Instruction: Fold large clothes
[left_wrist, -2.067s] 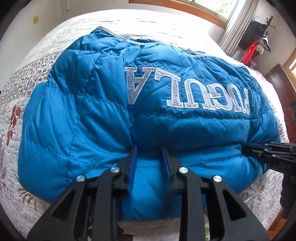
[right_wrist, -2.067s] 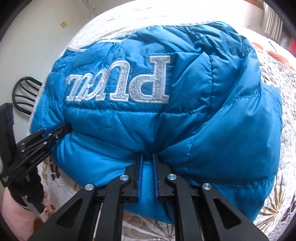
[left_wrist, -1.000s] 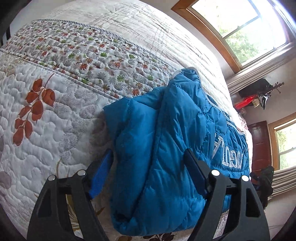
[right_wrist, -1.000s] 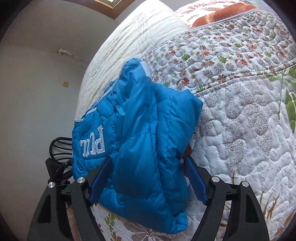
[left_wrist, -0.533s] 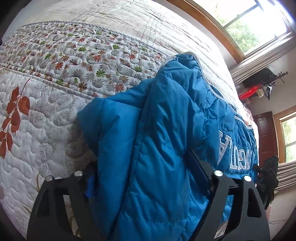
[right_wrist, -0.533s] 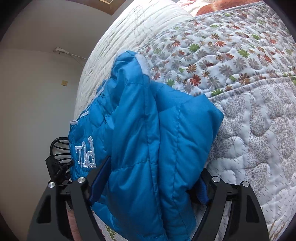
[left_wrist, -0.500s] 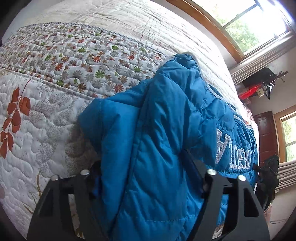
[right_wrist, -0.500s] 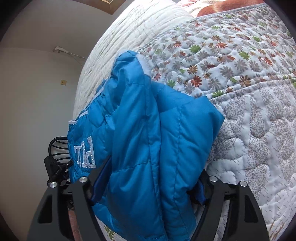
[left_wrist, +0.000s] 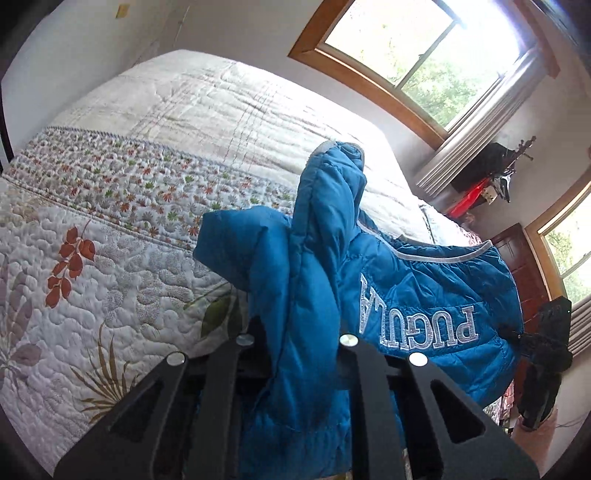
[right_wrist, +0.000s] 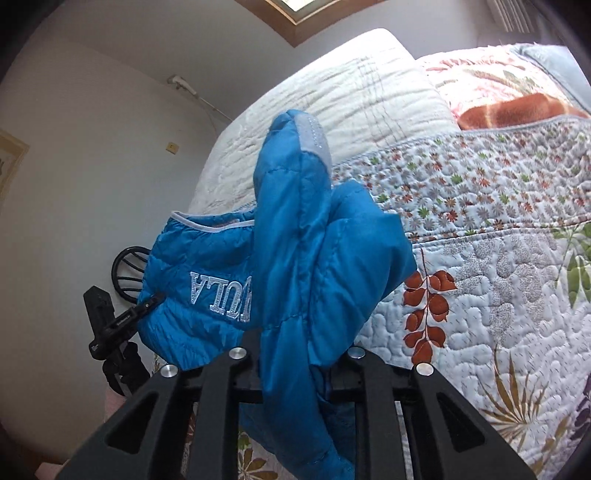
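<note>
Jacket (left_wrist: 321, 295) hangs between our two grippers above bed (left_wrist: 110, 258), long axis running gripper to gripper. Left gripper (left_wrist: 299, 354) and right gripper (right_wrist: 295, 365) closing, each clamped on one end.

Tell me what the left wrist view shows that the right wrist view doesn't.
Only left wrist: the windows, a dark wooden door, and the right gripper closing on the jacket's far end. Only right wrist: a pillow, a black chair back, and the left gripper closing on its end. Both: the blue puffer jacket bunched between their own jaws, over the floral quilt.
</note>
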